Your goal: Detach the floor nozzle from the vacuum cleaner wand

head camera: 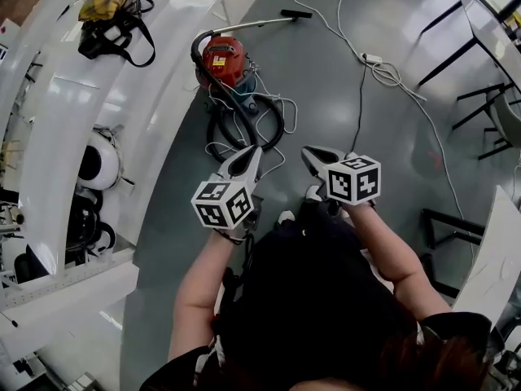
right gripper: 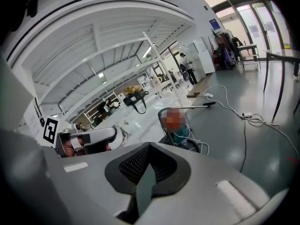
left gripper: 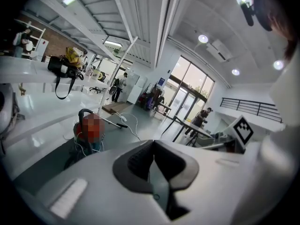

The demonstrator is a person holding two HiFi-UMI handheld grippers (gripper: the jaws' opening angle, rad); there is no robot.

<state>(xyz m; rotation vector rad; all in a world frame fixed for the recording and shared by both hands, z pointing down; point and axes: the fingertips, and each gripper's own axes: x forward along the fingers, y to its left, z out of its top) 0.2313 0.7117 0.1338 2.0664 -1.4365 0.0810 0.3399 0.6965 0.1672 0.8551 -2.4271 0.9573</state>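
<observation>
Your left gripper (head camera: 253, 154) and right gripper (head camera: 310, 155) are pressed together, empty. Clamp the likely stiff, slick wand (head camera: 256, 24) just beside the light-looking floor nozzle (head camera: 296, 13).

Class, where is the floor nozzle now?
Head view: the floor nozzle lies on the grey floor near the top edge, on the wand end, right of the red vacuum cleaner.
</observation>
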